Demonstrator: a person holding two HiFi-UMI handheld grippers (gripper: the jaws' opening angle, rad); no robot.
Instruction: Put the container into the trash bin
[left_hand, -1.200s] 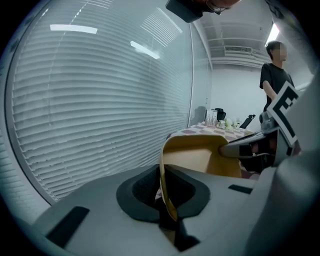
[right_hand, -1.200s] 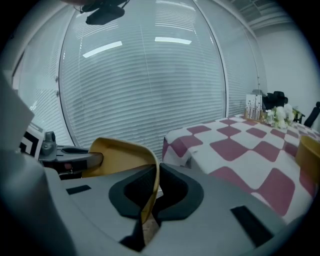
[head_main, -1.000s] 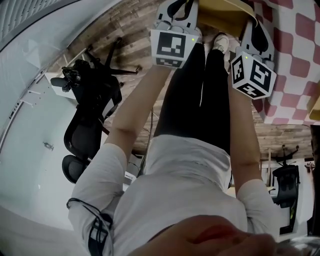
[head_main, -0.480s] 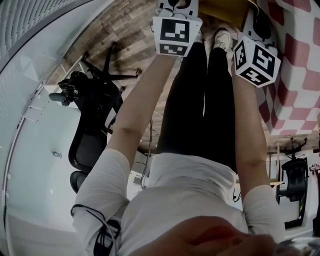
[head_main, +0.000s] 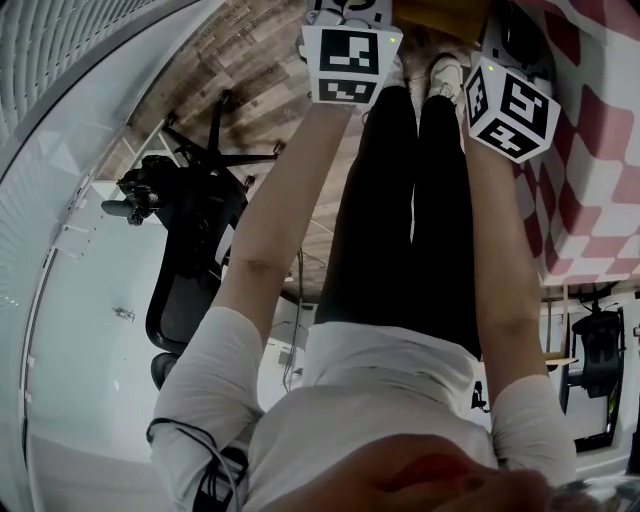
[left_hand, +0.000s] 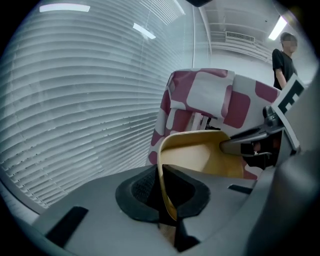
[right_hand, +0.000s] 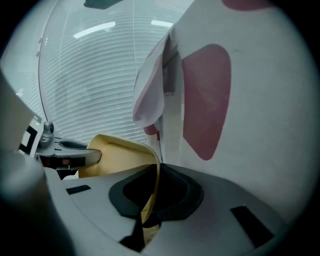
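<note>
A yellow container (left_hand: 200, 155) hangs between my two grippers, one on each side of its thin rim. My left gripper (left_hand: 167, 200) is shut on the near rim, and the right gripper's finger (left_hand: 250, 145) shows across the bowl. In the right gripper view my right gripper (right_hand: 150, 200) is shut on the opposite rim of the container (right_hand: 120, 155). In the head view both marker cubes sit at the top edge above the person's legs, and only a sliver of the container (head_main: 440, 12) shows. No trash bin is in view.
A table draped in a red-and-white chequered cloth (head_main: 590, 120) stands close on the right, and it fills the right gripper view (right_hand: 240, 100). A black office chair (head_main: 185, 230) stands at the left on the wood floor. Window blinds (left_hand: 75, 100) lie beyond. A person (left_hand: 282, 55) stands far off.
Both grippers have sunk with the container, drifting toward the top edge of the head view. Less of the container shows there now. Both grips are unchanged.
</note>
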